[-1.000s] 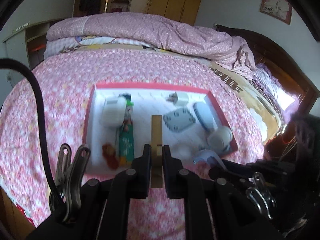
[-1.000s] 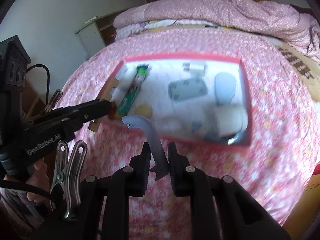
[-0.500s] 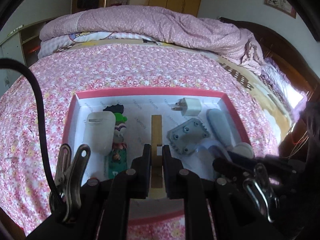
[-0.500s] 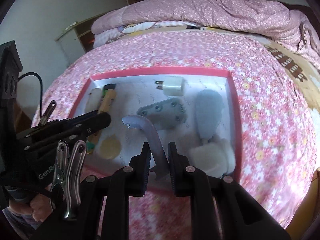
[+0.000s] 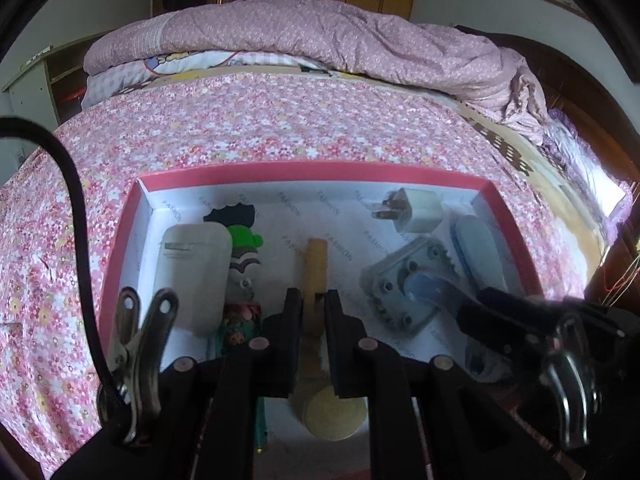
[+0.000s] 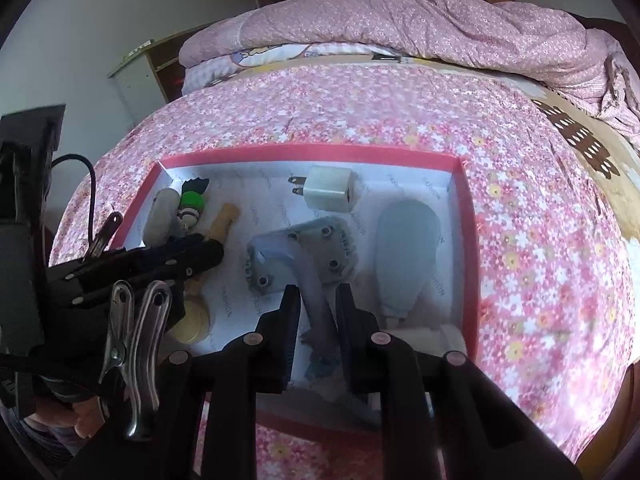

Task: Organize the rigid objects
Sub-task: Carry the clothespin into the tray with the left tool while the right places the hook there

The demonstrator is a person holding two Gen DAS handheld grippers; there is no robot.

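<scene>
Both grippers over red-rimmed box [image 5: 120, 248], each pinching an item.
Left gripper [image 5: 307, 312] clamps stiff wooden stick [image 5: 316, 264] mid-shaft; right gripper [image 6: 316, 308] loosening on light, slick blue hook [image 6: 308, 276].

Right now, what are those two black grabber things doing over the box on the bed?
A person holds a gripper in each hand over the red box on the flowery bed. The left gripper is shut on a wooden spoon. The right gripper has a curved bluish hook between its jaws, which are opening. A charger plug and other small things lie inside.
</scene>
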